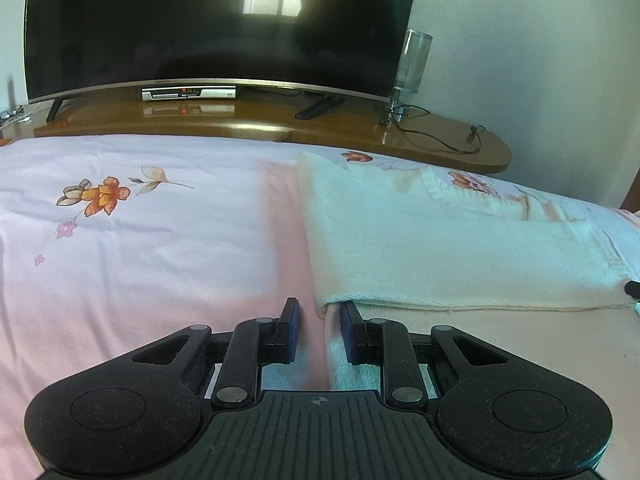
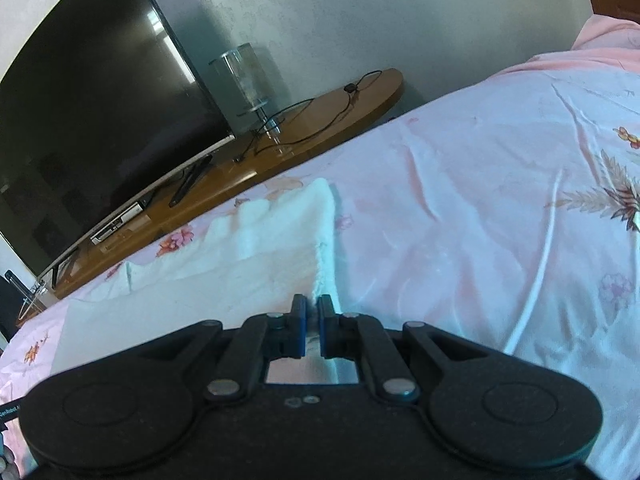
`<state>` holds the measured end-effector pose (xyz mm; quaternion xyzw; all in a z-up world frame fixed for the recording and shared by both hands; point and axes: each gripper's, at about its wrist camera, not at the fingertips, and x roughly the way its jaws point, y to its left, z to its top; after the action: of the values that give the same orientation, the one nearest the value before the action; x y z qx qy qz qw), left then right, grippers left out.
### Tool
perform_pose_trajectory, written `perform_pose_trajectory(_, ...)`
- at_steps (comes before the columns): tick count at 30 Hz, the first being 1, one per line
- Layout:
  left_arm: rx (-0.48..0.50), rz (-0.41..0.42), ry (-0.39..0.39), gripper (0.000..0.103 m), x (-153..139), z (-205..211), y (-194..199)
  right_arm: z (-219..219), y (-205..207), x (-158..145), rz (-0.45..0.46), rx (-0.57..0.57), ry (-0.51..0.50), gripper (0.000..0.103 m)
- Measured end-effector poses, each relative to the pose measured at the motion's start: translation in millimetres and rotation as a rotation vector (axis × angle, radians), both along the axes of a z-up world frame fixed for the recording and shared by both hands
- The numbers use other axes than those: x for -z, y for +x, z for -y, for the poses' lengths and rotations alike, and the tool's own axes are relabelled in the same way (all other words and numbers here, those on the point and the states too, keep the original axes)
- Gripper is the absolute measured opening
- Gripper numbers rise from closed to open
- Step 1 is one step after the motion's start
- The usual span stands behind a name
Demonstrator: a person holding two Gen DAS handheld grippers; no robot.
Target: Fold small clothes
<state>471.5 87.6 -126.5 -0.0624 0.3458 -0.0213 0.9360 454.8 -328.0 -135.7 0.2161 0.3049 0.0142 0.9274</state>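
A white knitted garment lies folded on the pink floral bedsheet. My left gripper sits at the garment's near left corner. That corner lies between the jaws against the right finger, while a strip of sheet shows beside the left finger. In the right wrist view the same garment stretches away to the left. My right gripper is shut on its near right edge, with cloth pinched between the blue pads. A dark tip of the right gripper shows at the garment's far right corner.
Beyond the bed stands a wooden TV stand with a large dark television, a set-top box, a remote, a glass lamp and black cables. A white cord lies across the sheet on the right.
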Motion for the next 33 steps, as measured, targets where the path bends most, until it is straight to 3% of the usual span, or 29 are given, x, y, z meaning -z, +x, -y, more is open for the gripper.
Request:
perform_pose_trajectory(2, 0.012, -0.011, -0.005, 0.023, -6.8, -5.8, -4.4, 0.6, 0.9, -1.7, -0.001, -0.006, -0.009, 0.009)
perform_pose_trajectory(5, 0.024, 0.106, 0.003, 0.023, -33.7, -8.7, -21.8, 2.9, -12.9, -23.5, 0.093, -0.016, -0.094, 0.024)
perform_pose_trajectory(7, 0.103, 0.140, 0.038, 0.023, -45.3, 11.6, -12.6, 1.3, -14.5, -34.0, 0.138, -0.067, -0.145, 0.016)
perform_pose_trajectory(9, 0.167, 0.096, 0.069, 0.023, -42.1, 35.2, 8.5, -5.9, -5.6, -35.0, 0.128, -0.089, -0.197, 0.012)
perform_pose_trajectory(12, 0.168, 0.033, 0.132, 0.028, -18.9, 52.3, 31.3, -15.4, 7.4, -26.7, 0.091, -0.106, -0.221, 0.011)
perform_pose_trajectory(13, 0.165, -0.002, 0.126, 0.030, -8.1, 50.8, 36.2, -18.0, 11.4, -19.3, 0.060, -0.119, -0.240, 0.011)
perform_pose_trajectory(14, 0.166, 0.025, 0.102, 0.030, -7.6, 46.8, 33.8, -19.9, 16.9, -9.1, -0.004, -0.142, -0.265, 0.010)
perform_pose_trajectory(16, 0.151, 0.003, 0.050, 0.030, -19.8, 37.5, 37.3, -17.1, 13.5, -6.9, 0.002, -0.163, -0.302, 0.011)
perform_pose_trajectory(19, 0.109, 0.111, 0.023, 0.031, -33.1, 28.1, 49.5, -12.9, 7.7, -22.0, 0.081, -0.157, -0.294, 0.014)
perform_pose_trajectory(20, 0.095, 0.111, 0.016, 0.033, -33.9, 26.7, 59.8, -12.8, 9.1, -24.8, 0.106, -0.153, -0.284, 0.014)
perform_pose_trajectory(22, 0.079, 0.114, 0.020, 0.066, -30.0, 25.8, 82.1, -14.2, 19.3, -25.3, 0.117, -0.139, -0.259, 0.014)
perform_pose_trajectory(23, 0.073, 0.113, 0.033, 0.069, -25.5, 26.2, 92.2, -15.3, 24.3, -24.6, 0.120, -0.135, -0.253, 0.014)
perform_pose_trajectory(26, 0.083, -0.009, 0.068, 0.069, 3.5, 23.7, 121.1, -25.3, 43.4, -9.0, 0.056, -0.149, -0.279, 0.011)
perform_pose_trajectory(27, 0.096, 0.027, 0.080, 0.069, 5.5, 24.6, 120.7, -26.4, 47.4, -2.2, 0.050, -0.152, -0.305, 0.011)
perform_pose_trajectory(30, 0.087, 0.033, 0.122, 0.069, -5.6, 27.2, 117.0, -28.7, 47.2, -4.8, 0.055, -0.162, -0.337, 0.011)
perform_pose_trajectory(33, 0.092, 0.144, 0.139, 0.069, -22.5, 31.4, 109.4, -31.7, 39.7, -15.3, 0.117, -0.181, -0.369, 0.017)
